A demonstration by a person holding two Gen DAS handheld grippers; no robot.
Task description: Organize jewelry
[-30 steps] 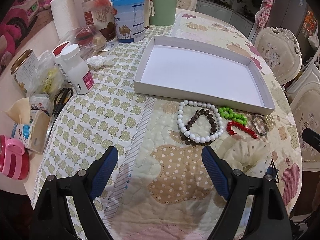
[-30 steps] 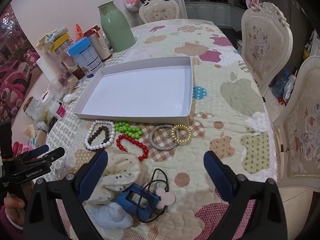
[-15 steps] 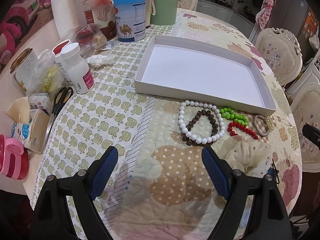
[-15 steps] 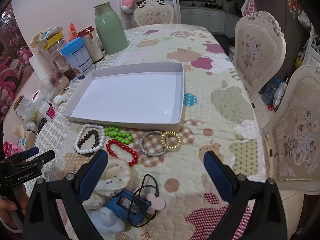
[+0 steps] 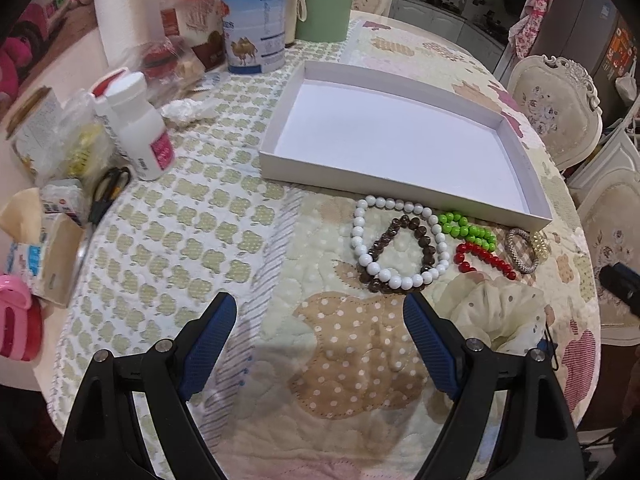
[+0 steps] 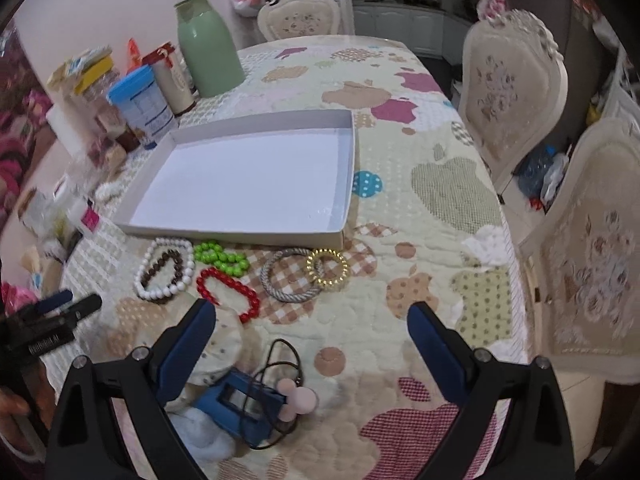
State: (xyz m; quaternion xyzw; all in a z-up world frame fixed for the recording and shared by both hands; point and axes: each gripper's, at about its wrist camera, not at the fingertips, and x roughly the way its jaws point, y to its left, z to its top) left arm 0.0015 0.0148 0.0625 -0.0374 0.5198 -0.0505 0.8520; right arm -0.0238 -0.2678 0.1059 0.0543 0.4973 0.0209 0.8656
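A shallow white box [image 5: 404, 188] [image 6: 240, 236] lies empty on the quilted table. In front of it lie a white bead bracelet [image 5: 356, 236] [image 6: 141, 280] around a brown bead bracelet [image 5: 428, 246] [image 6: 160, 264], a green bead bracelet [image 5: 468, 232] [image 6: 220, 256], a red bead bracelet [image 5: 486, 258] [image 6: 224, 284], a silver rope bracelet [image 5: 520, 256] [image 6: 288, 292] and a gold coil ring [image 5: 540, 238] [image 6: 327, 268]. My left gripper [image 5: 320, 320] is open and empty, short of the white bracelet. My right gripper [image 6: 312, 324] is open and empty, just short of the silver and gold rings.
A cream scrunchie [image 5: 496, 312] [image 6: 228, 340], a blue case with black cord [image 6: 240, 404] and a pink charm [image 6: 298, 400] lie near the front edge. Bottles, a blue-lidded tin [image 5: 256, 24], scissors [image 5: 108, 192] and a green flask [image 6: 208, 44] crowd the left side. Chairs [image 6: 512, 84] stand at right.
Both grippers moved a little forward toward the bracelets and the right view swung left. Both stayed open. The jewelry has not moved.
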